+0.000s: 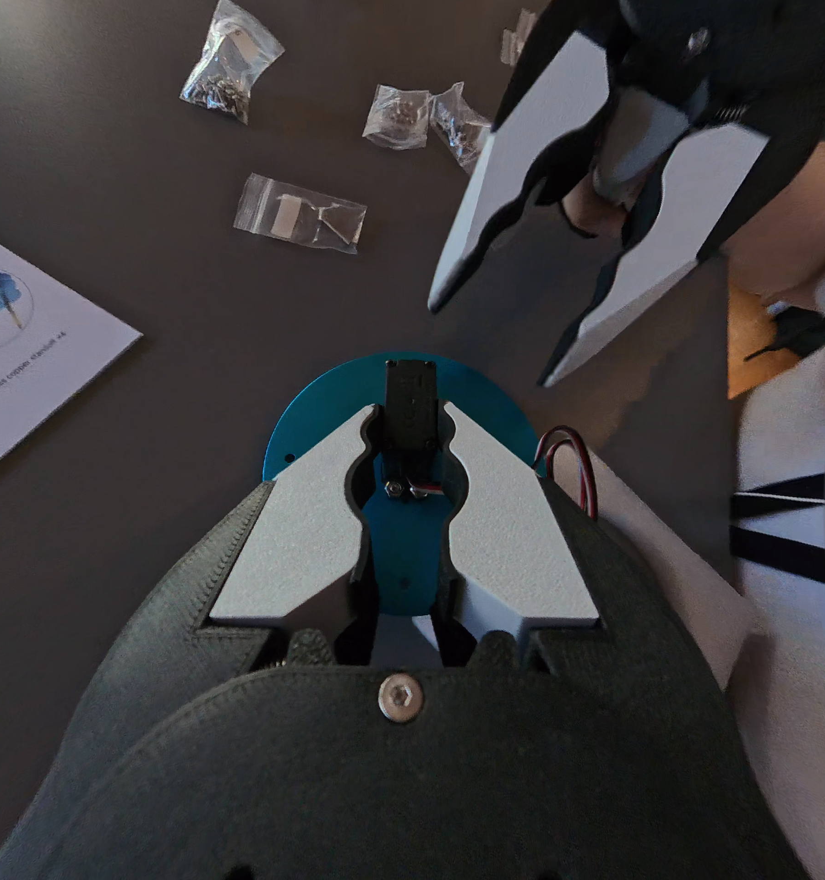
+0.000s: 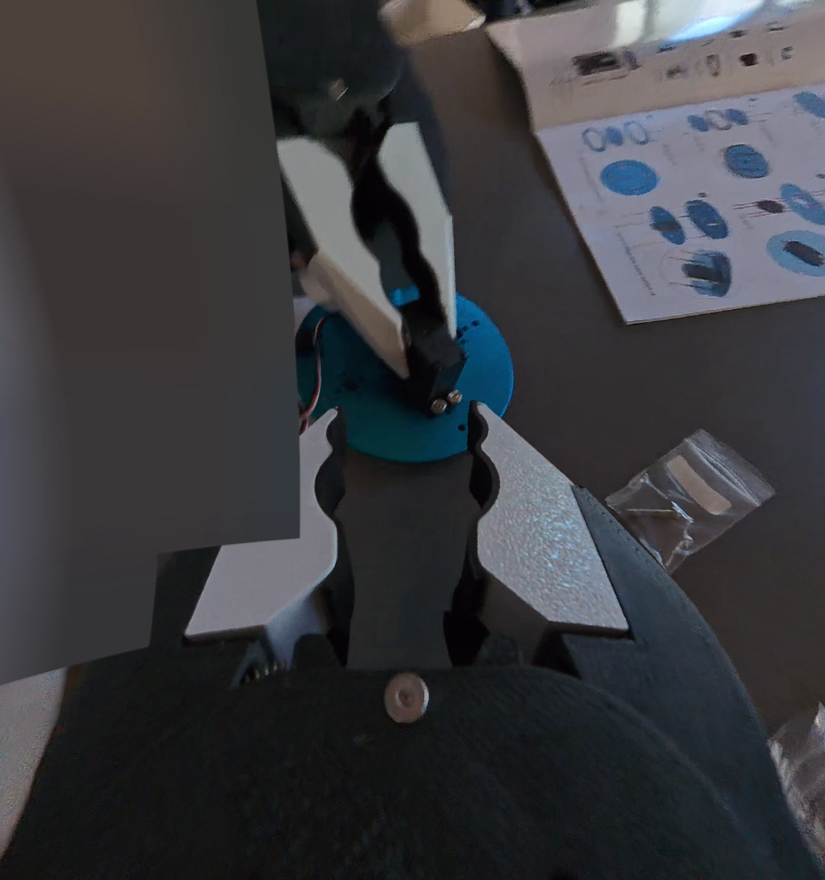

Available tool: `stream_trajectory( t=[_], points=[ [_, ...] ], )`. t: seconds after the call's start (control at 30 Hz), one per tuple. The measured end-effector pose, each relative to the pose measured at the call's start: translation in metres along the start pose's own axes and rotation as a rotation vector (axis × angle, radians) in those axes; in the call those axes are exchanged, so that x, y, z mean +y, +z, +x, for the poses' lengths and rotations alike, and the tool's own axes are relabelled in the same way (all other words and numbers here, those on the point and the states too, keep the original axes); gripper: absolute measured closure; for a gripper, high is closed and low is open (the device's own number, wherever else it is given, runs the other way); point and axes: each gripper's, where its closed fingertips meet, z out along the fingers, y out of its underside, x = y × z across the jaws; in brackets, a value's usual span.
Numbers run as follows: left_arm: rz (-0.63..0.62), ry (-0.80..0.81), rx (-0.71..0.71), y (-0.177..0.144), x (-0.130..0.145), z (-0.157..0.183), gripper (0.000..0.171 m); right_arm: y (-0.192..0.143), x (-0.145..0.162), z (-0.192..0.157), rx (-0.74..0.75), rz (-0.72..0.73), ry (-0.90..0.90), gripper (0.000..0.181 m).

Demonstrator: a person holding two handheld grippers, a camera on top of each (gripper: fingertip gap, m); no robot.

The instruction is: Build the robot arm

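My left gripper (image 1: 409,408) is shut on a small black servo motor (image 1: 410,395) that stands on a round blue metal plate (image 1: 305,428) on the dark table. Red, white and black wires (image 1: 577,457) loop out beside the plate. My right gripper (image 2: 403,414) is open and empty, just short of the blue plate (image 2: 486,376). In the left wrist view the right gripper (image 1: 489,345) hangs above and to the right of the plate. In the right wrist view the left gripper (image 2: 429,352) grips the servo (image 2: 436,366), which has two brass nuts at its end.
Several small clear bags of hardware (image 1: 301,214) lie on the table beyond the plate, and two more show in the right wrist view (image 2: 686,495). A printed instruction sheet (image 1: 29,343) lies at the left; it also shows in the right wrist view (image 2: 710,209). The table edge (image 1: 729,381) runs at the right. Left and right tips are no more than a few centimetres apart.
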Motion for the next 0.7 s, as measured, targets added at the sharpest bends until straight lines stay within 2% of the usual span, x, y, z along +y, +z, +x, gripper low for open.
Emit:
stream_trajectory(
  t=[0.07,0.17,0.3,0.37,0.47,0.57,0.63,0.7],
  points=[
    [-0.008,0.010,-0.063,0.002,-0.001,-0.001,0.149,0.001,-0.008,0.005,0.012,0.032,0.128,0.133],
    [0.003,-0.026,-0.106,0.002,-0.002,0.001,0.148,0.014,0.004,-0.004,-0.042,-0.046,0.237,0.145],
    [-0.041,-0.098,-0.013,-0.009,0.005,0.015,0.127,0.022,0.016,0.011,0.102,-0.160,0.019,0.160],
    [-0.059,-0.121,0.033,-0.019,0.012,0.018,0.129,0.024,0.008,0.013,0.133,-0.158,-0.037,0.162],
    [-0.048,-0.082,0.086,-0.026,0.015,0.026,0.143,0.029,0.003,0.017,0.135,-0.182,-0.066,0.167],
    [-0.061,-0.013,0.106,-0.021,0.017,0.036,0.140,0.035,0.001,0.033,0.179,-0.230,-0.132,0.175],
    [-0.100,0.036,0.112,-0.015,0.020,0.043,0.139,0.039,-0.004,0.045,0.213,-0.230,-0.180,0.174],
    [-0.107,0.087,0.072,-0.019,0.017,0.042,0.145,0.042,-0.008,0.045,0.189,-0.217,-0.150,0.170]
  ],
)
